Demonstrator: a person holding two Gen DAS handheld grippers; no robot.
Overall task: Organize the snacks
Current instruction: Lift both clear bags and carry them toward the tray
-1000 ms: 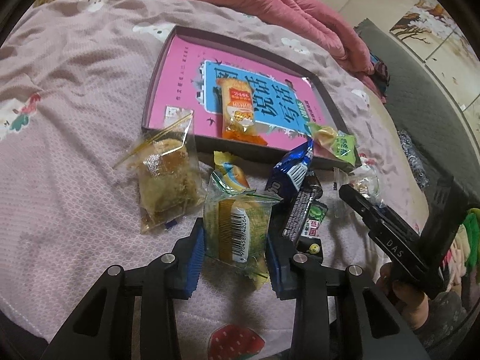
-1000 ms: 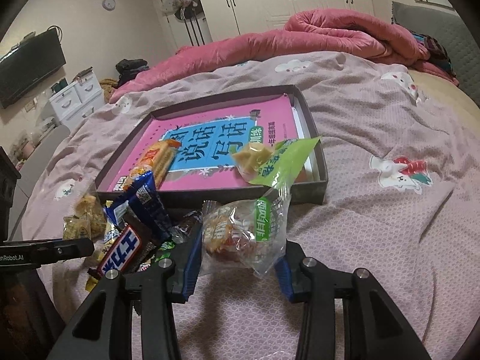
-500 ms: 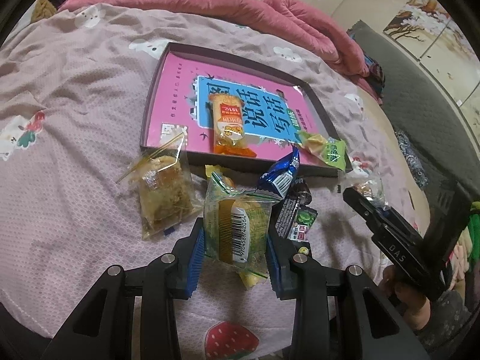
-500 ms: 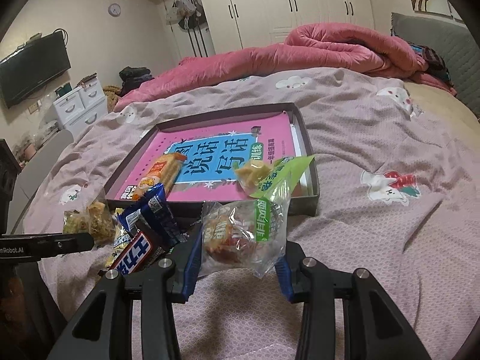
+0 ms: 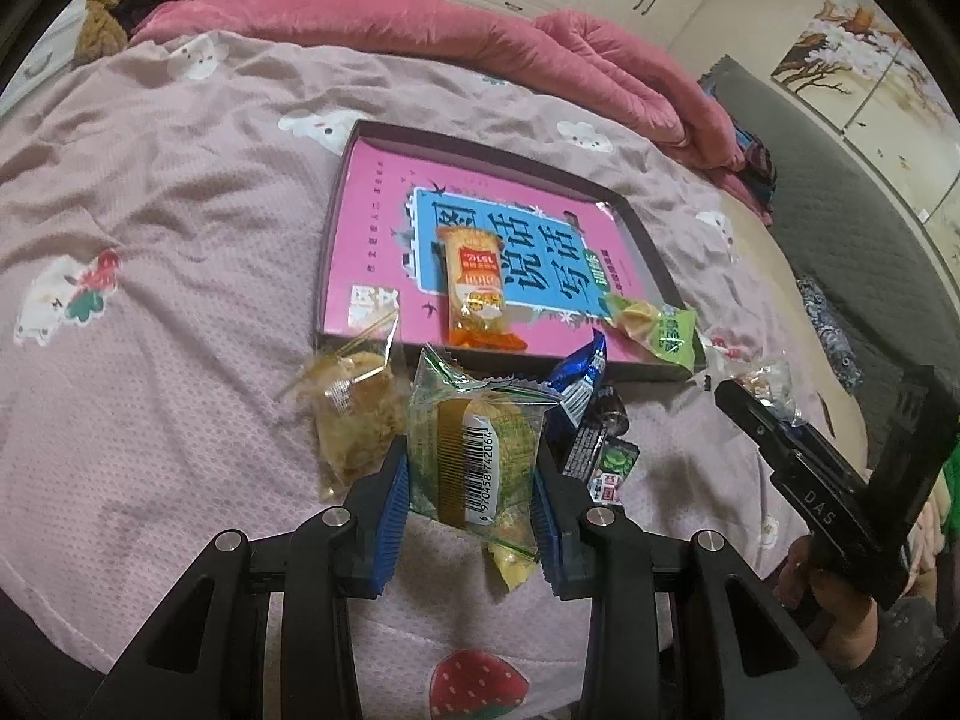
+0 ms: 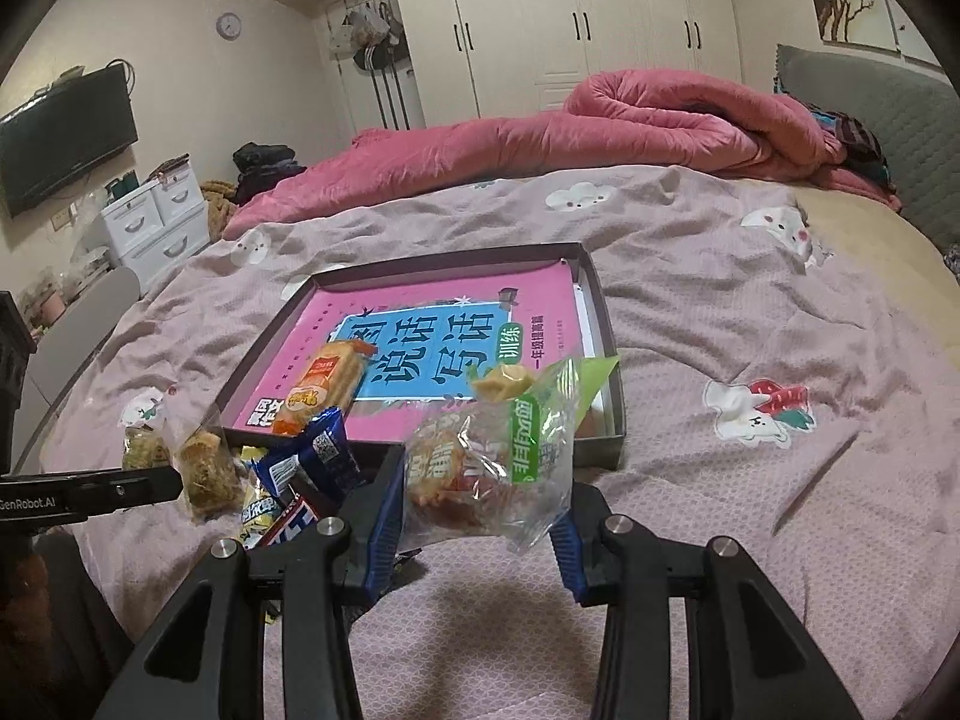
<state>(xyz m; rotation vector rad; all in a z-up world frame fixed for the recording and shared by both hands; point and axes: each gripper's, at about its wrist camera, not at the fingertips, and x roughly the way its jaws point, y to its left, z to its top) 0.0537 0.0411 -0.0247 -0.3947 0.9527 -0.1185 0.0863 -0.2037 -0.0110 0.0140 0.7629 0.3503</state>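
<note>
pink patterned bedsheet [image 6: 750, 312], creased, with a rolled pink quilt [image 6: 630, 120] at its far edge; white wardrobes [image 6: 570, 18] behind. left gripper [image 5: 474, 474] pinches a green-wrapped cake packet [image 5: 474, 450]; right gripper [image 6: 480, 498] pinches a clear cookie packet [image 6: 480, 468]. both packets sit above the sheet, just before the shallow dark tray [image 6: 612, 414] lined with a pink book.

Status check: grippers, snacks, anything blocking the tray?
Left gripper shut on green-wrapped cake. Right gripper shut on clear pastry bag. Tray path unobstructed.
</note>
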